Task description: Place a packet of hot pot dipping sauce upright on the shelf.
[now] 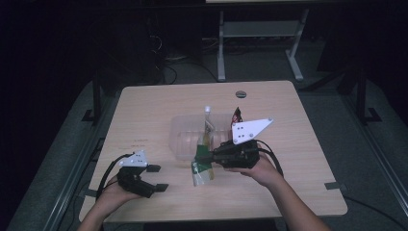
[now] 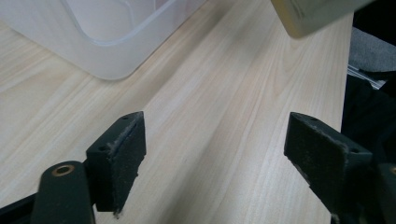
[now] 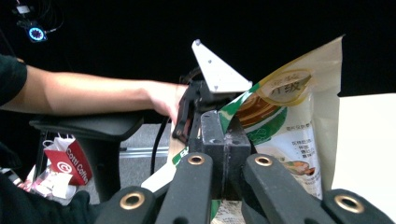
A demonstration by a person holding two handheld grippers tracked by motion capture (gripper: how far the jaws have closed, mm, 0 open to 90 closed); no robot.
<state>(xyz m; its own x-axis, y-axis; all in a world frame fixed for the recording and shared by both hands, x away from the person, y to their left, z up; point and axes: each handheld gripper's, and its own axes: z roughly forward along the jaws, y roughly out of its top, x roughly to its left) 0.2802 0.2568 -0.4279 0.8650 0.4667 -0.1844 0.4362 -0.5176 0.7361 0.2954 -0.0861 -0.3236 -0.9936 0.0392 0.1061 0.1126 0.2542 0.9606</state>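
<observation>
Over the clear bin point(image 1: 180, 144) my right gripper point(image 1: 206, 159) pinches the snack pouch point(image 1: 202, 168) (lifted, not dropped in yet); left gripper point(image 1: 156, 177) hangs open, empty.

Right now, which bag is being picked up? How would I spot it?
Find the clear plastic tub in the middle of the wooden table. Just in front of it, the right hand-held gripper pinches a snack bag. It's the green-and-cream one; the bags standing in the tub aren't held.

High view overhead; tool views close, sharing table point(image 1: 144, 110)
</observation>
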